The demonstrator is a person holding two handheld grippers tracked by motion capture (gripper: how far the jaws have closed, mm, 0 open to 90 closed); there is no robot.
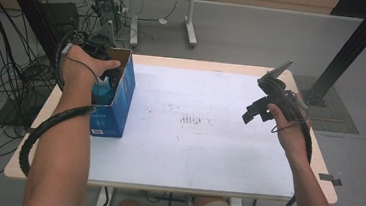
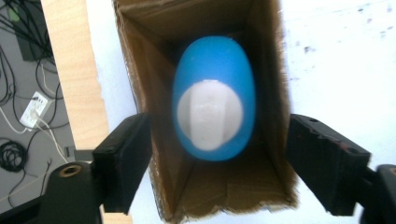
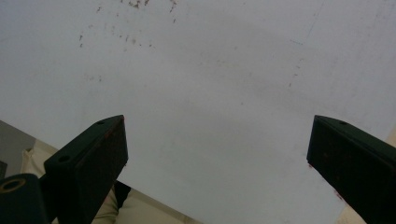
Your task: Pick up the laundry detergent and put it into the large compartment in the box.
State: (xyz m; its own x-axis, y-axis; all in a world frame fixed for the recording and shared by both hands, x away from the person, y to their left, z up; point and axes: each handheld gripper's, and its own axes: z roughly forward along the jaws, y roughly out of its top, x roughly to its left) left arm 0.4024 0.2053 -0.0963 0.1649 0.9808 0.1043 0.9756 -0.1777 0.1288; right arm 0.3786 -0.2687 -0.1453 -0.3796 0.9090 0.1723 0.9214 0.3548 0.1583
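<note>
An open blue cardboard box (image 1: 121, 102) stands at the table's left edge. In the left gripper view I look straight down into the box (image 2: 154, 98), where a blue egg-shaped thing (image 2: 215, 88) with a white round patch sits, slightly blurred. My left gripper (image 1: 106, 82) hangs over the box mouth, and the left gripper (image 2: 219, 122) is open, its jaws wide apart and clear of the egg. My right gripper (image 1: 253, 111) hovers over the table's right side. The right gripper (image 3: 219, 122) is open with nothing between its jaws.
A white sheet (image 1: 208, 135) with faint dark specks covers the tabletop, whose wooden rim (image 1: 50, 106) shows at the left. Cables (image 1: 3, 72) lie on the floor at left. A second table's legs (image 1: 190, 28) stand behind, and a black post (image 1: 351, 47) rises at back right.
</note>
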